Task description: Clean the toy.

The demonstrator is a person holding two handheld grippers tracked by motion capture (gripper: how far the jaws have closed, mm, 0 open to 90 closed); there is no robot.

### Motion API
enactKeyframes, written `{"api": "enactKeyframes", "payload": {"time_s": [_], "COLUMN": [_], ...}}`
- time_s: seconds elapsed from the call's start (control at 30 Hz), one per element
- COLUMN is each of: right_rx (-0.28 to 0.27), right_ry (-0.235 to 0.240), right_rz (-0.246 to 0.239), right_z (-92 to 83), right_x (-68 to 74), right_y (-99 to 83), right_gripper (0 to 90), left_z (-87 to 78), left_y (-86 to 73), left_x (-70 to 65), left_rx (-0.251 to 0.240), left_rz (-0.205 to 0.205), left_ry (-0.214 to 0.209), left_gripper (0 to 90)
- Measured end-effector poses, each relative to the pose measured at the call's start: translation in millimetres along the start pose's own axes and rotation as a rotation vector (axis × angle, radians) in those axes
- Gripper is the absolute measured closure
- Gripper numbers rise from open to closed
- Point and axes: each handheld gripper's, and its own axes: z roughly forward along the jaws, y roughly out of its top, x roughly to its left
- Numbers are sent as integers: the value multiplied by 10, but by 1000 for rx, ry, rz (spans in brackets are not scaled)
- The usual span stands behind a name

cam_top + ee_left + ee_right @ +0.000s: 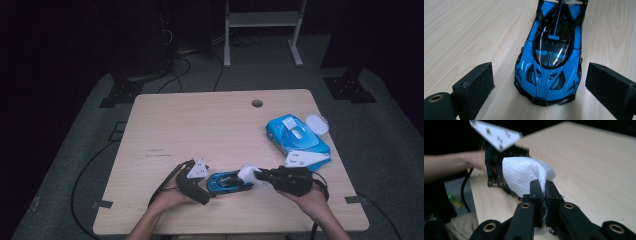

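A high camera looks forward and down on the pale wooden table (200, 125); two gripper cameras look closely along it.

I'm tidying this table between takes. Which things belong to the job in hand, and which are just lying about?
In use:
- blue toy car, between the open jaws of the left gripper
- white wipe, pinched in the right gripper at the car's far end

Lying about:
- blue wipes pack at the table's right edge
- its round white lid, open beside it
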Motion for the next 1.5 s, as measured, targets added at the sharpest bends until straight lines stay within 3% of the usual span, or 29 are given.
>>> {"api": "enactKeyframes", "payload": {"time_s": [0.1,0.2,0.3,0.43,0.7,0.9,1.1,1.3,1.4,1.5], "right_rx": [88,163,217,246,240,213,218,233,259,228], "right_ry": [36,13,-15,-42,-69,-102,-144,-21,-17,-48], "right_rz": [55,71,48,22,32,5,-49,-76,-99,-134], "right_z": [246,432,558,657,750,750,745,817,806,681], "right_x": [-102,-208,-256,-294,-383,-364,-298,-111,-117,-118], "right_y": [-75,-139,-163,-180,-278,-349,-334,-288,-262,-218], "right_gripper": [856,847,812,751,699,774,833,846,820,710], "left_z": [-9,-11,4,35,96,172,189,193,189,192], "left_y": [1,-5,-10,-10,-17,-27,-33,-39,-37,-47], "left_x": [10,18,28,43,38,37,13,14,12,16], "left_rx": [-1,-4,-1,0,21,41,39,32,34,28], "left_rz": [1,-4,-4,-8,-8,-2,25,23,27,17], "left_ry": [0,-2,-6,-12,-26,-45,-71,-76,-73,-76], "left_gripper": [75,75,75,76,76,76,213,222,222,218]}}
